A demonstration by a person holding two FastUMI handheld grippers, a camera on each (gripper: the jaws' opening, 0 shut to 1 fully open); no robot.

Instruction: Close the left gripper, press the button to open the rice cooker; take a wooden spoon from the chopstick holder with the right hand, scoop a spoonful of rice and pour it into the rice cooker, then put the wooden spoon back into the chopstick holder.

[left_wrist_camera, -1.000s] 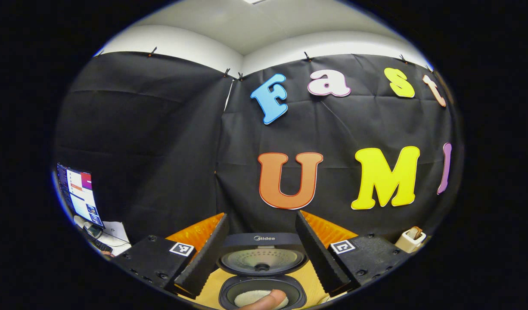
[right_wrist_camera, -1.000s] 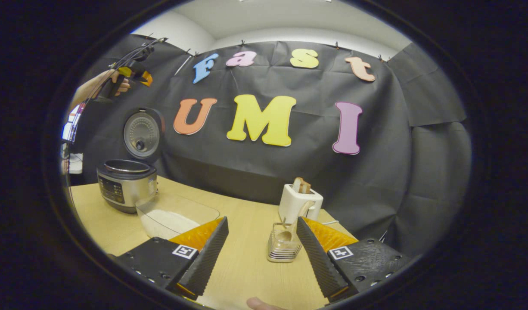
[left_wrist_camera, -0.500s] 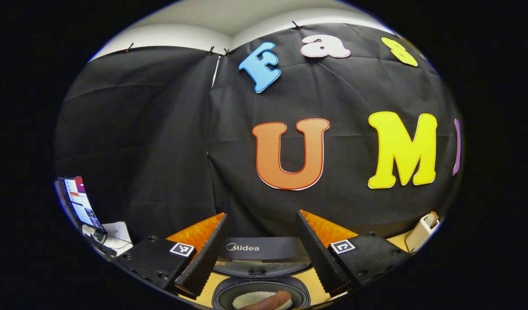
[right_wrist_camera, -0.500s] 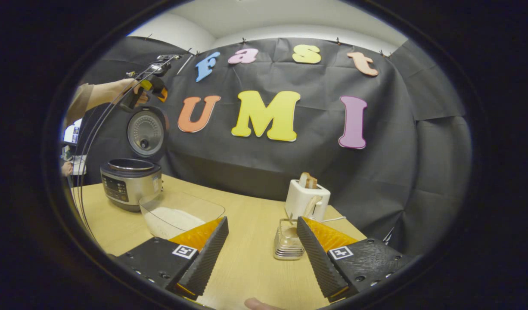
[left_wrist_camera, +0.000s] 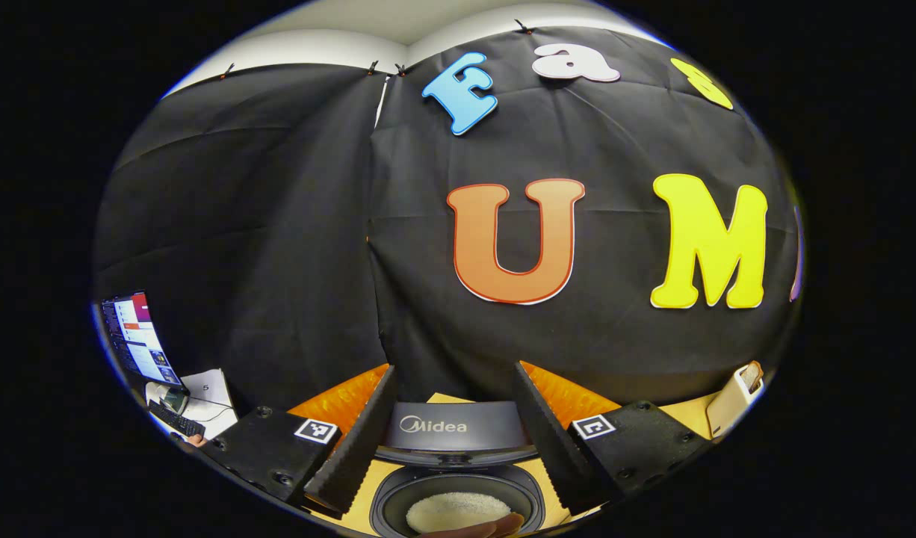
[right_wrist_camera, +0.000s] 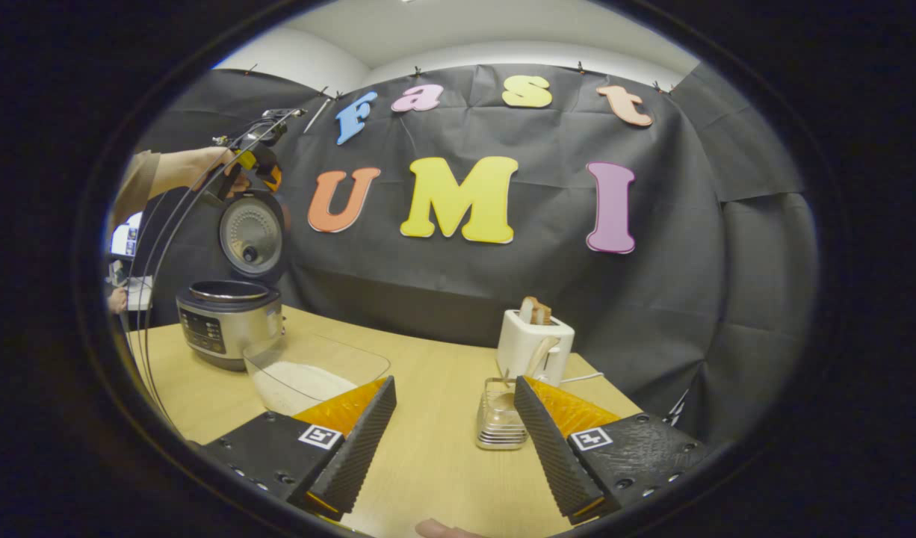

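Left gripper view: left gripper (left_wrist_camera: 452, 437) above open rice cooker (left_wrist_camera: 458, 501), jaws spread w/ nothing between; rice (left_wrist_camera: 458, 511) in pot, lid (left_wrist_camera: 458, 430) upright behind. Right gripper view: right gripper (right_wrist_camera: 453, 441) over table (right_wrist_camera: 435, 456), jaws spread & empty; chopstick holder (right_wrist_camera: 503, 422) w/ wooden spoon (right_wrist_camera: 534, 361) just ahead, beside toaster (right_wrist_camera: 534, 345); glass bowl (right_wrist_camera: 312, 372) of rice left-front, cooker at far left.

Light wooden desk (right_wrist_camera: 435, 448), rice cooker (right_wrist_camera: 230, 321), clear rice bowl (right_wrist_camera: 316, 370), metal chopstick holder (right_wrist_camera: 501, 426), white toaster (right_wrist_camera: 534, 347) set on it
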